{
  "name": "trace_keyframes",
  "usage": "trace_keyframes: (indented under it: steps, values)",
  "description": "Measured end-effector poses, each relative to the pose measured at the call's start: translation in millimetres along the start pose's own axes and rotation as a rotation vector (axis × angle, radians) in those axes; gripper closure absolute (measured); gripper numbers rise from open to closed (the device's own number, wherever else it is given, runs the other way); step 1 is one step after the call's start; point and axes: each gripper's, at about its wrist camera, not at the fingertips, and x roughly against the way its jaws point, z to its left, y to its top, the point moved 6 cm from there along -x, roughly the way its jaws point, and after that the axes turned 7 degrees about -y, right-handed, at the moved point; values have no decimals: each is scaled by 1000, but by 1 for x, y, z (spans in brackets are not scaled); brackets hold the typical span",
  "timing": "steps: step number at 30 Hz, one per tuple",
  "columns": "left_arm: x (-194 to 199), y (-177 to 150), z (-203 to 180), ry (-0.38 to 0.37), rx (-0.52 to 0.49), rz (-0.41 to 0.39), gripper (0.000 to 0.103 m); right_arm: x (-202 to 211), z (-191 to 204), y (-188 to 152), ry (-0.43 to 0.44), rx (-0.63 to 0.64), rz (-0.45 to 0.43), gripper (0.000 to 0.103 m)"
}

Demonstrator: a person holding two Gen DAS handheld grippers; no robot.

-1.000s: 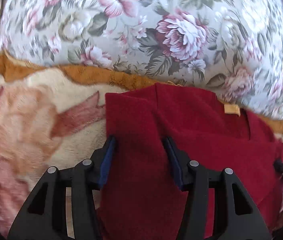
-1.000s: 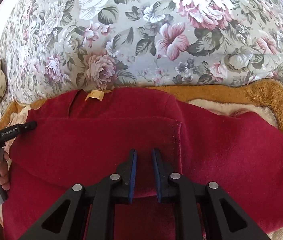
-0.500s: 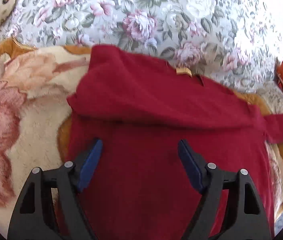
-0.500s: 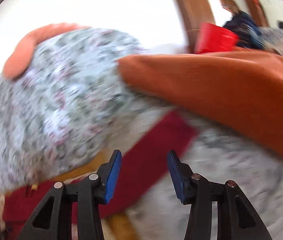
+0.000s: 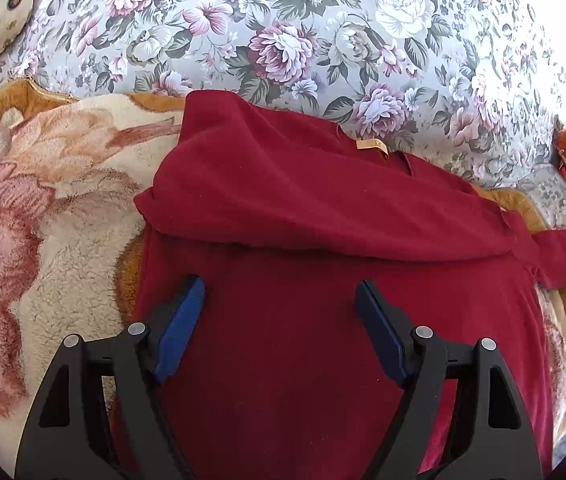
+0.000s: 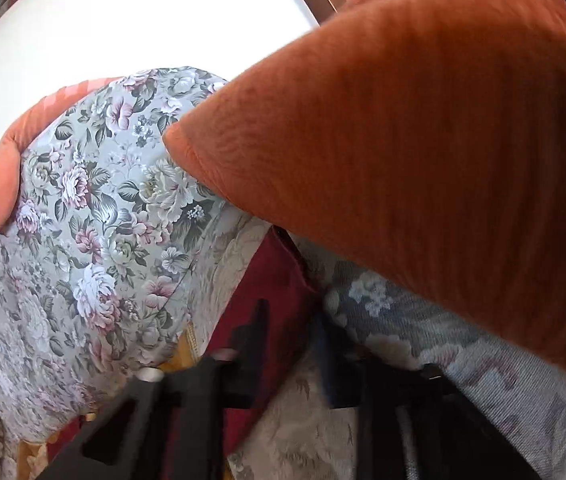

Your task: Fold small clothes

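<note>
Floral sofa cushion (image 5: pixel 323 32) behind; left gripper (image 5: pixel 279 312) had let go, fingers spread over the red sweater (image 5: pixel 303 208). Right gripper (image 6: pixel 291 340), fingers apart, went for the loose sleeve (image 6: pixel 279 276).

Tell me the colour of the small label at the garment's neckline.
Tan-yellow label against the dark red garment; clearest in the left wrist view.

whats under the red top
The red top lies on a plush cream blanket with a rose pattern and orange-brown border, which shows at its left and right edges. A floral cushion sits behind it. Whatever lies directly beneath the garment's middle is covered.
</note>
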Motion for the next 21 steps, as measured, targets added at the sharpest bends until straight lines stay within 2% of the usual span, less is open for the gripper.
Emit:
trace_keyframes:
  steps: [5,9,12,18,21]
  values:
    - [0,0,0,0,1,0,24,9,29,-5,56,65,-18,97]
    - [0,0,0,-7,7,-4,24,10,88,-31,192,135,27,97]
    - [0,-1,1,-12,10,-7,24,2,146,-69,288,189,93,97]
    - [-2,-2,1,-10,5,-14,24,-11,293,-176,477,336,246,98]
    - [-3,-2,3,-22,13,-21,24,-12,356,-222,552,414,290,98]
